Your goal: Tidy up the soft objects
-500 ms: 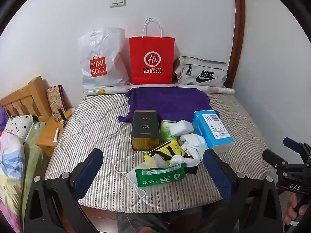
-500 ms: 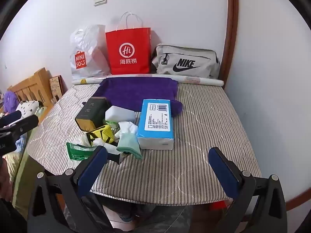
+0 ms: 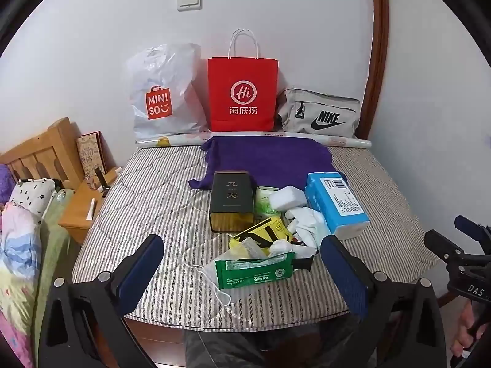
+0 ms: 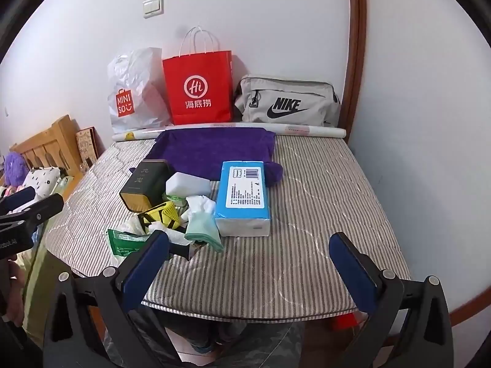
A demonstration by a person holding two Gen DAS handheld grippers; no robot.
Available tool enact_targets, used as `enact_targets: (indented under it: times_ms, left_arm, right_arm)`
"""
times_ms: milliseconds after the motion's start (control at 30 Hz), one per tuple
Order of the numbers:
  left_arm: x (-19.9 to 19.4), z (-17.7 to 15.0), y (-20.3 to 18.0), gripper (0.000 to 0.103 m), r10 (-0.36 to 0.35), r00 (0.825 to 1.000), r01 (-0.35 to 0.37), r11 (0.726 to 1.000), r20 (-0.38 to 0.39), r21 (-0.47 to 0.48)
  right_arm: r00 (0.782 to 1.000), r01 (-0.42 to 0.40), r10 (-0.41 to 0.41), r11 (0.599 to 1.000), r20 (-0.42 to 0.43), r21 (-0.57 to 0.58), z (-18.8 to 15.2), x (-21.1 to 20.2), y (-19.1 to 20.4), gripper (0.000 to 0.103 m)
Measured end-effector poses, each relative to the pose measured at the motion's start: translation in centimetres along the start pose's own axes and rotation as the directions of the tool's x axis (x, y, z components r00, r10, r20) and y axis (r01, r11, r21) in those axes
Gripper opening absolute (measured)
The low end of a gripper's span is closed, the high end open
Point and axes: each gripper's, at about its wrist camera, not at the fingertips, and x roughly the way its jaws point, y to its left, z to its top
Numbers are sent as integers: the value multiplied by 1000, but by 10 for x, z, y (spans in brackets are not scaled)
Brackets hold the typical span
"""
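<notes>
Left wrist view: the left gripper is hovering over the near edge of a striped mattress, jaws standing wide with nothing between the pads. A cluttered pile is lying mid-mattress: green wipes pack, face mask, yellow-black pouch, white socks, white sponge, dark tin, blue tissue pack. A purple towel is spreading behind them. Right wrist view: the right gripper is hanging beside the pile, jaws likewise wide and empty; red paper bag, white plastic bag and grey sports bag are leaning against the wall
</notes>
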Motion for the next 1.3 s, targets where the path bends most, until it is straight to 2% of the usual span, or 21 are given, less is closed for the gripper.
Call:
enact_targets:
  times_ms: [667, 933, 1300]
  left_arm:
    - [-9, -1, 3, 103, -24, 1000, 24, 1000, 20, 9]
    - [-12, -3, -1, 103, 4, 1000, -5, 1000, 21, 13]
    - [-14, -3, 1, 103, -1, 1000, 1, 1000, 19, 7]
  right_arm:
    - [999, -6, 6, 1000, 31, -5, -2, -9, 0, 103]
    - [999, -12, 12, 1000, 45, 3, -1, -14, 1, 103]
    - [998, -14, 13, 1000, 55, 10, -3, -17, 0, 103]
